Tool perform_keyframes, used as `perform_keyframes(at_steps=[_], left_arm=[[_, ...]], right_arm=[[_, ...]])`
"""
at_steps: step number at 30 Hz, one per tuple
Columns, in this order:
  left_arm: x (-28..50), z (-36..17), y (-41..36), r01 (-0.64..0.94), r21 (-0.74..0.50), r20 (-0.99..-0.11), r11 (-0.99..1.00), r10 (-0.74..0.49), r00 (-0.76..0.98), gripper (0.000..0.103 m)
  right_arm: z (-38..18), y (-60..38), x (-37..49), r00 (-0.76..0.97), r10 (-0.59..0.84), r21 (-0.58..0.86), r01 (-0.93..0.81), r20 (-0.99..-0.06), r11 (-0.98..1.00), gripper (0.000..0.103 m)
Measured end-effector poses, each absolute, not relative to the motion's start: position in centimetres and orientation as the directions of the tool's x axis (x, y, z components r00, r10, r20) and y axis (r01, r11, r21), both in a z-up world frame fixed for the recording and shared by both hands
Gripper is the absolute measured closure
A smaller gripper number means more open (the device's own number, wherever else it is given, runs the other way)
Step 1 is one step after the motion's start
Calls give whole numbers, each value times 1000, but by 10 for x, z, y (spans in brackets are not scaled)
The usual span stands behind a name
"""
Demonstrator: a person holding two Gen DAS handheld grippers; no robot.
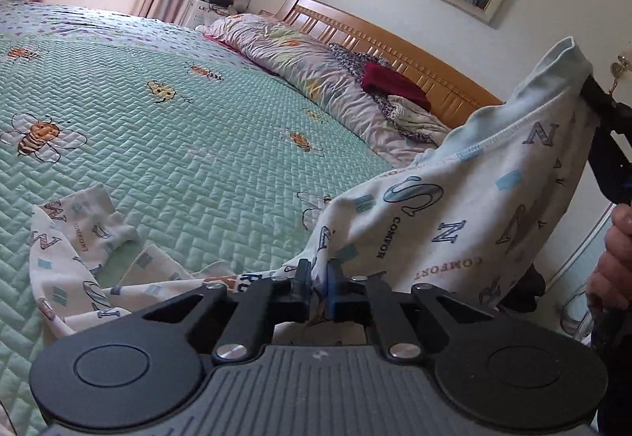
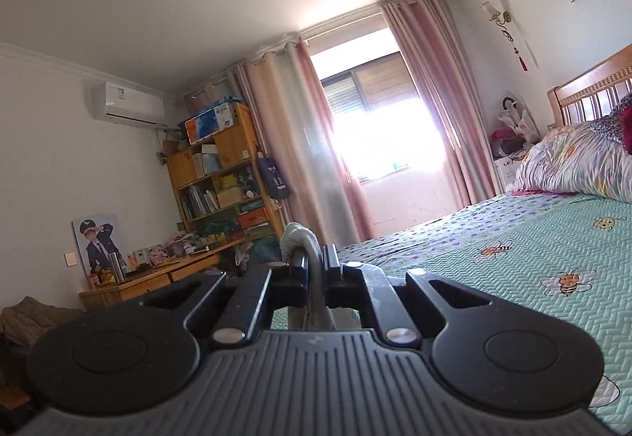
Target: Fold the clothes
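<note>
The left gripper (image 1: pixel 318 288) is seen closest in its own view, and its two black jaws are pressed together on a fold of the printed garment (image 1: pixel 454 215). The cloth is white with big letters and small blue blocks on it. From the pinched spot it climbs up and to the right of this gripper, where its pale blue hem is held high by the right gripper (image 1: pixel 592 88). A hand (image 1: pixel 614 266) is seen lower down on that side. To the left of the left gripper, the rest of the garment lies in loose lumps on the green bee quilt (image 1: pixel 177 143). In the right wrist view, the right gripper (image 2: pixel 315 270) is clamped on a thin grey strip of the same cloth, which sticks up between its jaws. So both grippers are gripping the garment, and it is stretched between them, part in the air and part on the bed. The garment looks light, thin and very floppy. It will likely sag and bunch wherever it is not held, and it should not slip much, since soft cotton is gripped well by the pads. It is best taken at the hems and corners, where the stitched edge is thicker and a straight line can be pulled tight. A grip in the middle would probably leave it crumpled. Far ahead of the left gripper, a rumpled duvet (image 1: pixel 300 61) is piled by the wooden headboard (image 1: pixel 395 45).
</note>
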State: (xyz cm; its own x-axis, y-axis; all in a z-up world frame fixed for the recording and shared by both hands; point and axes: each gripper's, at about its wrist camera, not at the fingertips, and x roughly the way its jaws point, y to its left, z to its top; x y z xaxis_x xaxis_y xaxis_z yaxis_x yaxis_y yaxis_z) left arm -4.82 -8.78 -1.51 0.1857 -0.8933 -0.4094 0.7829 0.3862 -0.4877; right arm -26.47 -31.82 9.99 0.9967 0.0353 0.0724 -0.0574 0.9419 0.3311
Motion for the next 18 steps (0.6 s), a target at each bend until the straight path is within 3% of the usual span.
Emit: perform_keyframes(at_steps=[3,5,6,7,10,14,15,17,18], left_arm=[[-50,4,-81,791,-470,-391,391,-896,210,95],[-44,13,-76,790,-465,-401,400,-891,215,71],[-38,14,-73,785,-486,-402,385,-896,190,32],[-31,15,-71,782,-508,-394,362,-905,162,11],[-15,12,-76,780,-547,-403,303,-912,71,7],[-7,-1,-102,786,-572,-424,237,-905,-35,11],[-9,-5,-108,785,-577,-422,224,-905,-52,21],[-15,-13,-115,780,-590,-413,208,-908,-70,59],[-20,-15,-115,779,-590,-408,212,-911,-61,93]], right_arm=[[101,-314,-266,996,50,319,-73,81,945,95],[102,-312,-271,993,67,313,-95,97,945,95],[103,-310,-273,992,78,310,-107,103,945,95],[104,-308,-274,990,90,304,-118,106,945,95],[105,-299,-276,987,124,280,-147,98,949,94],[107,-289,-277,986,143,264,-161,88,951,94],[107,-287,-278,987,139,262,-157,83,952,93],[108,-285,-279,990,125,255,-139,72,957,93],[108,-285,-280,991,113,251,-126,66,960,93]])
